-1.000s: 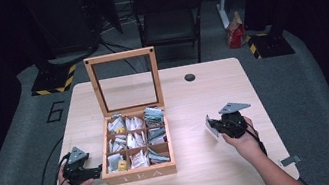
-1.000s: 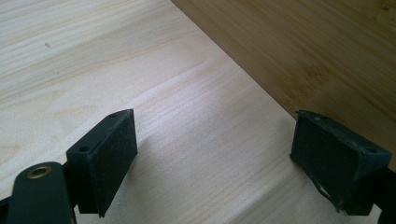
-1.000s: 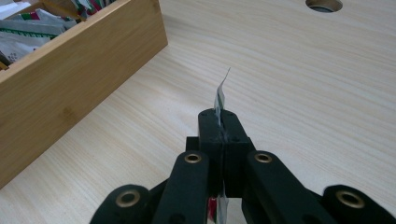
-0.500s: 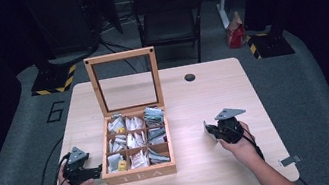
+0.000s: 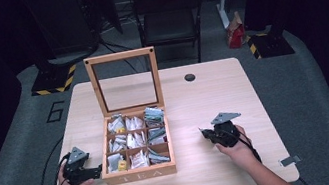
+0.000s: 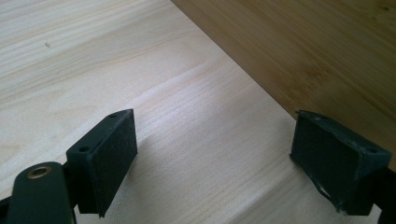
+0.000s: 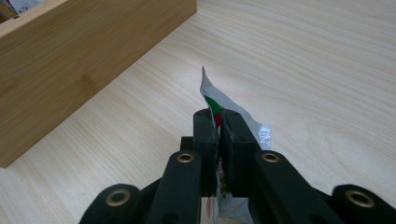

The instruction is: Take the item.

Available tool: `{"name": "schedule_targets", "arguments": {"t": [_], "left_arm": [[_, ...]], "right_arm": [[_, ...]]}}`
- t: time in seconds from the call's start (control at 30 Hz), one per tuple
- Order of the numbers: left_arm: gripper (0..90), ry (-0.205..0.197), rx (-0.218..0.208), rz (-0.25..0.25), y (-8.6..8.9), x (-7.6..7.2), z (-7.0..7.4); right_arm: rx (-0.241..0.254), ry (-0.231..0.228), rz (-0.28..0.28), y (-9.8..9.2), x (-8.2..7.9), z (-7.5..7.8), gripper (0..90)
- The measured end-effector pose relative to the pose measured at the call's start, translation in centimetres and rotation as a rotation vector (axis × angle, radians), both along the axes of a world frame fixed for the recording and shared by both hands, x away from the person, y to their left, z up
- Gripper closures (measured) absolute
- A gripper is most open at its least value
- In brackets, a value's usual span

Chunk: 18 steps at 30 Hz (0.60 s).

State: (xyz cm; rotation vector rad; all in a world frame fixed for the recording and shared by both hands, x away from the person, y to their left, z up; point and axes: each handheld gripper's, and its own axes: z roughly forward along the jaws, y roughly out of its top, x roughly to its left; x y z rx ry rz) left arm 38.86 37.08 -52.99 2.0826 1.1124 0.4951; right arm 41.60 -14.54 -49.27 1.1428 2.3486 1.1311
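Note:
A wooden tea box stands open on the table, its glass lid upright, its compartments full of tea packets. My right gripper is low over the table to the right of the box, shut on a silvery tea packet with a red and green print; the packet pokes out past the jaws. The box's side wall lies ahead and to the left in the right gripper view. My left gripper rests on the table at the box's front left corner, open, with bare wood between its pads.
A small dark disc lies near the table's far edge. A folding chair stands behind the table. A small grey clip sits at the table's front right corner. Light wood stretches right of the box.
My right gripper has come down and slightly left toward the table with the packet held. The left gripper has stayed put.

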Motion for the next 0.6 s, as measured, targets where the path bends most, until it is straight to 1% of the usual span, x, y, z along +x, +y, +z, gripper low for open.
{"name": "schedule_targets", "arguments": {"t": [0.1, 0.2, 0.23, 0.3, 0.33, 0.37, 0.4, 0.47, 0.5, 0.53, 0.57, 0.6], "left_arm": [[13.9, 0.000, 0.002, -0.001, 0.01, 0.00, 0.01], [13.9, -0.001, 0.000, -0.001, 0.00, 0.01, 0.00], [13.9, 0.000, 0.001, -0.002, 0.01, 0.01, 0.00], [13.9, -0.001, 0.000, -0.002, 0.01, 0.01, -0.01], [13.9, 0.000, 0.002, -0.002, 0.02, 0.01, 0.01], [13.9, -0.002, -0.001, -0.002, 0.00, 0.01, -0.02], [13.9, -0.002, -0.003, 0.000, -0.01, 0.01, -0.02], [13.9, -0.001, -0.001, 0.000, 0.00, 0.01, 0.00], [13.9, -0.002, -0.001, -0.001, 0.00, 0.01, -0.02], [13.9, -0.001, 0.001, -0.001, 0.01, 0.01, 0.00], [13.9, -0.001, -0.001, -0.002, 0.00, 0.01, -0.01], [13.9, -0.001, 0.001, -0.001, 0.00, 0.01, 0.00]], "right_arm": [[0.012, 0.010, 0.005, 0.11, 0.03, -0.08, 83.7], [0.010, 0.020, 0.004, 0.20, -0.05, -0.18, 81.3], [0.006, 0.016, 0.016, 0.17, 0.03, -0.26, 80.2], [0.012, 0.030, 0.022, 0.31, 0.02, -0.38, 77.6], [0.009, 0.028, 0.025, 0.33, 0.03, -0.41, 75.8], [0.019, 0.035, 0.028, 0.41, 0.01, -0.41, 73.6], [0.019, 0.041, 0.041, 0.43, 0.08, -0.38, 71.7], [0.023, 0.029, 0.029, 0.59, 0.04, -0.37, 65.9], [0.032, 0.036, 0.024, 0.65, -0.01, -0.33, 62.8], [0.040, 0.031, 0.023, 0.69, 0.02, -0.31, 59.9], [0.042, 0.043, 0.032, 0.67, 0.01, -0.23, 57.9], [0.051, 0.043, 0.034, 0.69, 0.04, -0.19, 55.6]]}}
